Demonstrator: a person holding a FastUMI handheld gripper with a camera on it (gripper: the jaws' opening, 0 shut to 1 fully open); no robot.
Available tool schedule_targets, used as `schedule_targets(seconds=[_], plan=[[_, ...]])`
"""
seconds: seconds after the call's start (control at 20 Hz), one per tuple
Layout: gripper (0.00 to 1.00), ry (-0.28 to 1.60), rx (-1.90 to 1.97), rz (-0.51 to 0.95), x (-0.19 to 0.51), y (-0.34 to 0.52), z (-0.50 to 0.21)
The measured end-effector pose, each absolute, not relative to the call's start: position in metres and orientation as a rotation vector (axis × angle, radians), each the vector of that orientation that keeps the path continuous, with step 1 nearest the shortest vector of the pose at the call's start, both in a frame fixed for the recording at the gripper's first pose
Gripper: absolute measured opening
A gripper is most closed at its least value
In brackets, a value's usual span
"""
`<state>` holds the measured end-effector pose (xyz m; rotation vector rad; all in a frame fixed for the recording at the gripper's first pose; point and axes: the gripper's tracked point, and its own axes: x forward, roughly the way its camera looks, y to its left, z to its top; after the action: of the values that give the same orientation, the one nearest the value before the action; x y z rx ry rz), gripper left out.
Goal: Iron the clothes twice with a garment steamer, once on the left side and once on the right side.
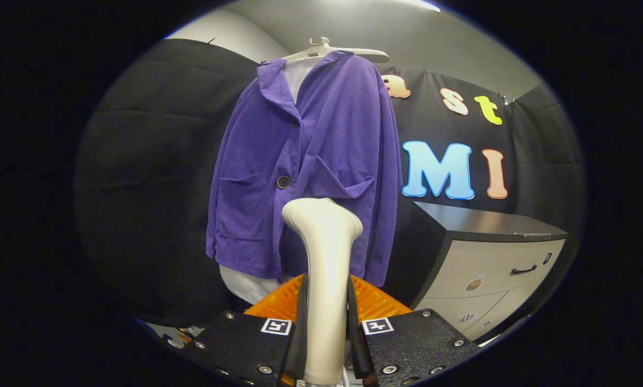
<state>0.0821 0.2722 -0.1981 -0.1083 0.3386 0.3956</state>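
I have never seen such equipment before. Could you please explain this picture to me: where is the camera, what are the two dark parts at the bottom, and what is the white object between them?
The camera rides on a hand-held gripper, a tool with two fingers that a person carries. It looks forward along those fingers, which are the dark parts you see. They are shut on the handle of a garment steamer, the white object, whose head points toward a purple jacket. The jacket hangs on a white hanger over a white garment, in front of a black cloth wall. To the right stands a drawer cabinet.
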Motion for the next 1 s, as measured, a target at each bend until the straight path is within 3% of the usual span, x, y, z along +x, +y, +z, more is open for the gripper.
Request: schedule_targets(seconds=[1.0], plan=[[0.33, -0.124, 0.033, 0.536, 0.115, 0.358, 0.049]])
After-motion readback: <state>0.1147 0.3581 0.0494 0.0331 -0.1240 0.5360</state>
